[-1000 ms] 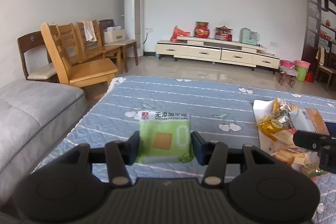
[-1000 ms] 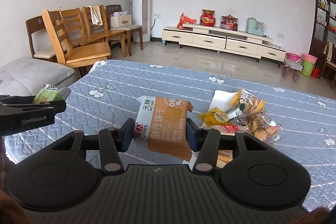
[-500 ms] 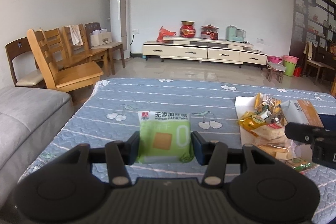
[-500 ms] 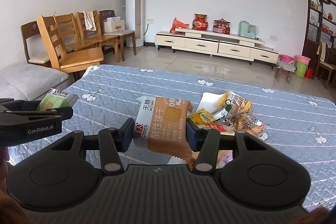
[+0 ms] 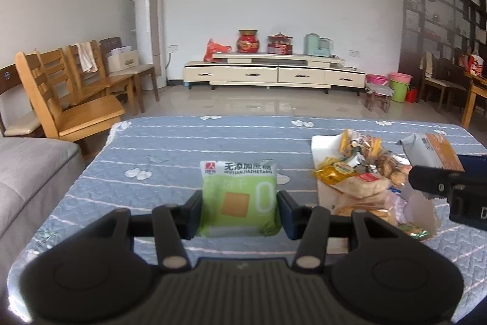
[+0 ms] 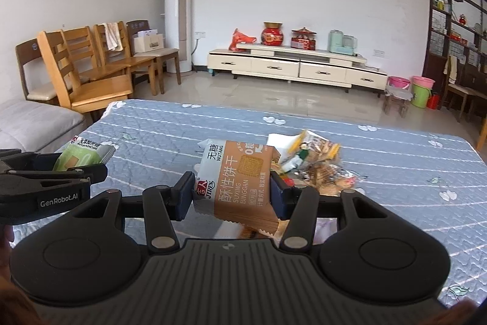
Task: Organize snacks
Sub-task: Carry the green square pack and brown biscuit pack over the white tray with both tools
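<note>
My left gripper [image 5: 239,213] is shut on a green biscuit packet [image 5: 239,197] and holds it above the blue quilted table [image 5: 182,148]. My right gripper [image 6: 232,197] is shut on a brown biscuit packet [image 6: 240,181], tilted, above the table. The left gripper with the green packet also shows in the right wrist view [image 6: 82,157] at the left. The right gripper with the brown packet [image 5: 435,151] shows at the right edge of the left wrist view. A pile of mixed snack packets [image 5: 362,169] lies on a white sheet [image 5: 322,142] on the table's right part.
A grey sofa [image 5: 27,172] is at the left. Wooden chairs [image 5: 76,99] stand beyond the table's far left corner. A white TV cabinet [image 5: 274,75] lines the far wall. The quilted table [image 6: 395,160] stretches right of the pile.
Both grippers have swung to the right and risen a little, each keeping its packet. The snack pile now sits closer to the middle of both views.
</note>
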`<state>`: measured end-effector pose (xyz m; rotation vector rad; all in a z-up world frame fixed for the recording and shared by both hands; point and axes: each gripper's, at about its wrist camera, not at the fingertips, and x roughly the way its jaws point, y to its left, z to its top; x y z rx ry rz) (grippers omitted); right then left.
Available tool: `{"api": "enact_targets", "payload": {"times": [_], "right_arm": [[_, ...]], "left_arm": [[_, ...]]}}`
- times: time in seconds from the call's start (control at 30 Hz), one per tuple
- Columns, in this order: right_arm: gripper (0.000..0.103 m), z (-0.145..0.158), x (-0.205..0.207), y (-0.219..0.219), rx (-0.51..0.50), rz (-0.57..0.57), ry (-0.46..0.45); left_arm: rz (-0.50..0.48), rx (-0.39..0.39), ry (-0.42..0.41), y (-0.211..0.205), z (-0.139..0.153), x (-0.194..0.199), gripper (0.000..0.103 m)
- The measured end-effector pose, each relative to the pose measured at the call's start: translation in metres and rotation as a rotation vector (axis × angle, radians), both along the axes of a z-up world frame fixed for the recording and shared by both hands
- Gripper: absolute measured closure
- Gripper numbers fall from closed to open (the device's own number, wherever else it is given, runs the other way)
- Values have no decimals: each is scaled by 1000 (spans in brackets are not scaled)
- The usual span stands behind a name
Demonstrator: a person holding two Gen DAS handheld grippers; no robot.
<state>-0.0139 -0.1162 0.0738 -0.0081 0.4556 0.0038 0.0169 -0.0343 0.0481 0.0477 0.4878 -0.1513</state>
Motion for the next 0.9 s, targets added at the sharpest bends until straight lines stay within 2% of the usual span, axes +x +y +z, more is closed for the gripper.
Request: {"api": "enact_targets", "payload": {"times": [0.63,0.9], "right_arm": [[40,0,-17,-46,17,-177,-16],[40,-7,-11,-58,31,-203,5]], "left_arm": [[-181,2,-10,-64,1,5,53],[-247,-2,-8,-86,-1,10,53]]}}
